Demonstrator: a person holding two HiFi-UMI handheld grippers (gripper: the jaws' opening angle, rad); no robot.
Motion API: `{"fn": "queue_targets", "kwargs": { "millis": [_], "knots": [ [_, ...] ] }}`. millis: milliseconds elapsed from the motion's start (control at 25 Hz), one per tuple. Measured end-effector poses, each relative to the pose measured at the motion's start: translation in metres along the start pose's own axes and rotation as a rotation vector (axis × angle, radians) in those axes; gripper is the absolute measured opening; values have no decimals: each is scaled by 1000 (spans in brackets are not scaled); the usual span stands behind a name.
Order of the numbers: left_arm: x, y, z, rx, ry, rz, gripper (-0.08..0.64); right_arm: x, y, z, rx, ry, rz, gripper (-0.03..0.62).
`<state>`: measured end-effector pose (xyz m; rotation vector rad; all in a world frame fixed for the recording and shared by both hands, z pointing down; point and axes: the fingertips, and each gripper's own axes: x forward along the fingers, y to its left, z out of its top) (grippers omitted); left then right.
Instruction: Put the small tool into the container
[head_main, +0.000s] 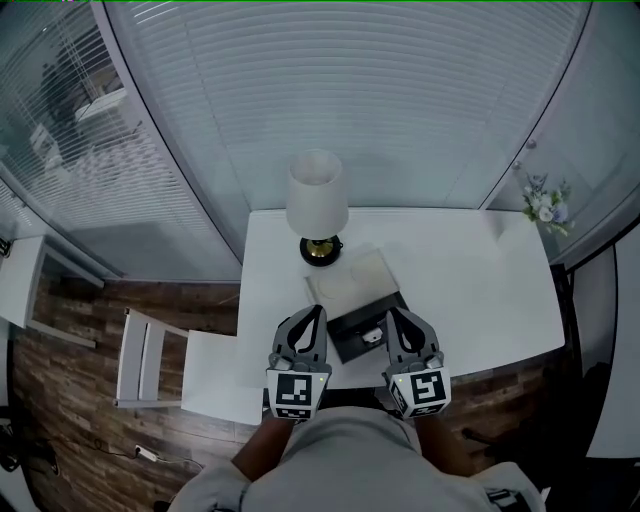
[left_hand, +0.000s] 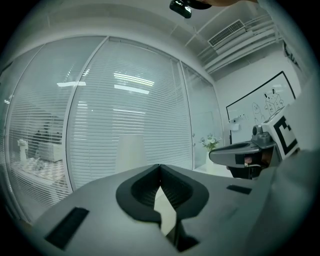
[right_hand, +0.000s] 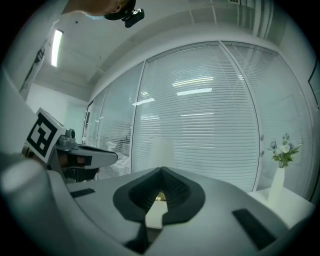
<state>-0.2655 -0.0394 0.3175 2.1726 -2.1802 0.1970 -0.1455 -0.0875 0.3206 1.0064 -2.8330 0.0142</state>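
Note:
In the head view a black open container (head_main: 358, 322) sits near the front edge of the white table (head_main: 470, 280), partly on a beige mat (head_main: 352, 277). A small pale object (head_main: 372, 336) lies inside the container; I cannot tell what it is. My left gripper (head_main: 318, 314) hovers at the container's left side and my right gripper (head_main: 393, 316) at its right side. Both are shut with nothing between the jaws. The left gripper view shows its jaws (left_hand: 160, 167) meeting at the tip. In the right gripper view, the right gripper (right_hand: 161, 170) has its jaws closed as well.
A lamp (head_main: 317, 195) with a white shade stands behind the mat. A vase of flowers (head_main: 545, 203) sits at the table's far right corner. A white chair (head_main: 150, 360) stands left of the table. Glass walls with blinds (head_main: 350, 90) rise behind.

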Motion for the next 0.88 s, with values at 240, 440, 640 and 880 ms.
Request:
{"fn": "queue_targets", "kwargs": {
  "millis": [240,440,640,880],
  "knots": [
    [-2,5,-5,1,15,20,23,2,0,-2,4,5,9,25],
    [-5,11,-9,-22,19,42,23,2,0,-4,9,17,13,25],
    [-5,15,-10,-17,21,42,23,0,-6,-5,12,17,-6,25],
    [-3,12,-16,-17,35,41,23,-1,-14,-11,11,23,-16,25]
  ]
}}
